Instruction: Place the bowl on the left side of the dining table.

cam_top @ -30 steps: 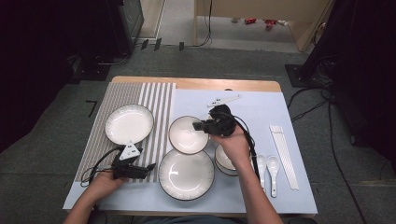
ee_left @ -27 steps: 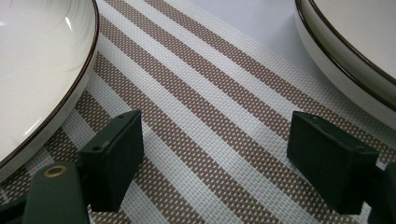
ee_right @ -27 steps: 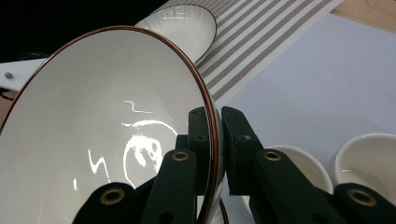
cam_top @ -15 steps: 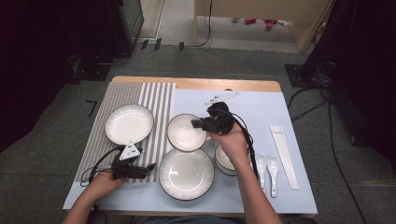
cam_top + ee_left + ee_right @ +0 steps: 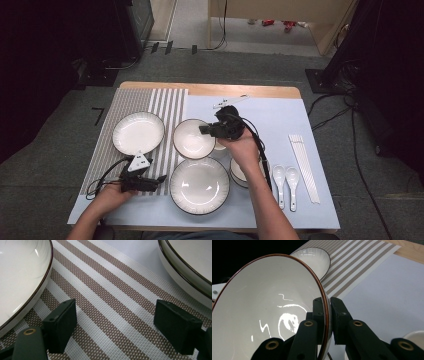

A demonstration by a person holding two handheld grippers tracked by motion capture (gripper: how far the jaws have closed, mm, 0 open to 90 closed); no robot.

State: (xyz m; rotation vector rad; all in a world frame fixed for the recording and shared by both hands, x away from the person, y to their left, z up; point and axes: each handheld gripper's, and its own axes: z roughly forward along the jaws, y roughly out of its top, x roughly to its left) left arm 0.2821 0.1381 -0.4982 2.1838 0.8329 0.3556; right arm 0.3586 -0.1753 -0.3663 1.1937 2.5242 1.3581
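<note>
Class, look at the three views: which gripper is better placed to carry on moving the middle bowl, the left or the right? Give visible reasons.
Right. The right gripper is already shut on the rim of the bowl, which tilts in the right gripper view. The left gripper rests open over the striped mat, holding nothing.

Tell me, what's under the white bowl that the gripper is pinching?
The right gripper holds the white dark-rimmed bowl by its rim. Around its edges, pale blue mat shows. What lies straight underneath is covered.
</note>
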